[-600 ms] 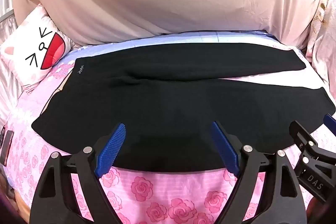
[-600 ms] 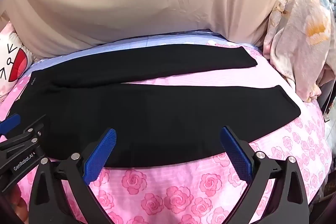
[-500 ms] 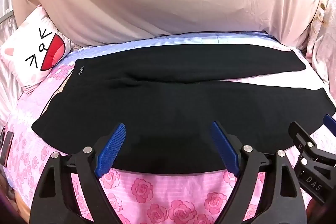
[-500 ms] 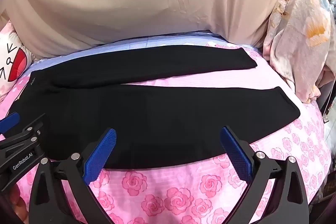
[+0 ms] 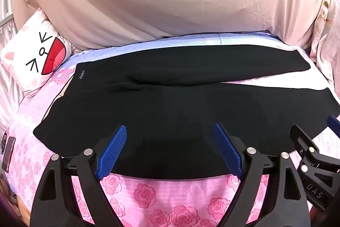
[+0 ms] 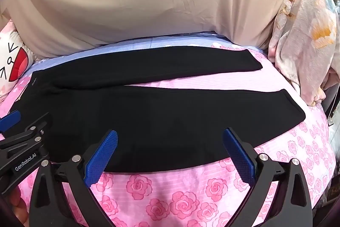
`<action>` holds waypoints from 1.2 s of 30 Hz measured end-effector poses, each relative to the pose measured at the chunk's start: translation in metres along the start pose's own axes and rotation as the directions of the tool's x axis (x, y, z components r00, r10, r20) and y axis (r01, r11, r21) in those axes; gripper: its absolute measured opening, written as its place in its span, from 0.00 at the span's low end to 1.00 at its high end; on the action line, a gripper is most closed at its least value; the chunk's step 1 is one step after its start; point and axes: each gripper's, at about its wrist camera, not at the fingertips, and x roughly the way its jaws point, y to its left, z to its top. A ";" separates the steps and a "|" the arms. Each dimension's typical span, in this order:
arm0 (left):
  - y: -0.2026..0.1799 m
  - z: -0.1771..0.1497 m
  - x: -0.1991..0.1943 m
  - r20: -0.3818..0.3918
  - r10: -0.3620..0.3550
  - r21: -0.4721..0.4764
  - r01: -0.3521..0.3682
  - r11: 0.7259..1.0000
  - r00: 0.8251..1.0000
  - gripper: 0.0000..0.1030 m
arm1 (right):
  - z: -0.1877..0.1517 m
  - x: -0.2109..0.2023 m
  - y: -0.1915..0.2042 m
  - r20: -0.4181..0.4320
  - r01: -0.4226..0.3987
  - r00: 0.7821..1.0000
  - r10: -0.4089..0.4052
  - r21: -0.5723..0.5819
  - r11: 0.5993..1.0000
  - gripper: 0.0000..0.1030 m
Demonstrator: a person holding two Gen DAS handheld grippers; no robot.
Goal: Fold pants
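Both grippers have drawn back a little toward the near edge of the bed (image 6: 170, 195) since the earlier frames, and the pants' (image 5: 170, 112) near hem now sits lower between their fingers. Black pants lie flat across the rose-print bed, waistband toward the left edge by the cat pillow (image 5: 36, 56), both legs running to the right edge. Left gripper (image 5: 170, 146) hangs over the near leg, jaws spread, pinching nothing. Right gripper (image 6: 170, 152) likewise stands wide apart and empty.
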 end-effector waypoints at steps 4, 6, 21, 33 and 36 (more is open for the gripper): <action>0.000 -0.007 -0.003 0.010 0.000 0.005 0.000 1.000 1.000 0.80 | -0.001 0.000 0.002 0.002 0.002 1.000 -0.002 0.001 1.000 0.94; 0.000 -0.007 -0.002 0.008 -0.004 0.005 0.004 1.000 1.000 0.80 | -0.001 0.000 0.002 0.002 0.002 1.000 -0.002 0.001 1.000 0.94; -0.009 -0.007 -0.002 0.002 0.012 0.003 -0.012 1.000 1.000 0.80 | -0.003 0.001 0.000 -0.003 -0.005 1.000 0.005 0.000 1.000 0.94; -0.003 -0.007 -0.002 0.000 0.007 0.008 -0.007 1.000 1.000 0.80 | -0.001 0.002 0.002 -0.005 -0.004 1.000 0.004 -0.001 1.000 0.94; -0.002 -0.007 -0.002 -0.001 0.004 0.008 -0.004 1.000 1.000 0.81 | -0.001 0.002 0.002 -0.004 -0.003 1.000 0.003 -0.001 1.000 0.94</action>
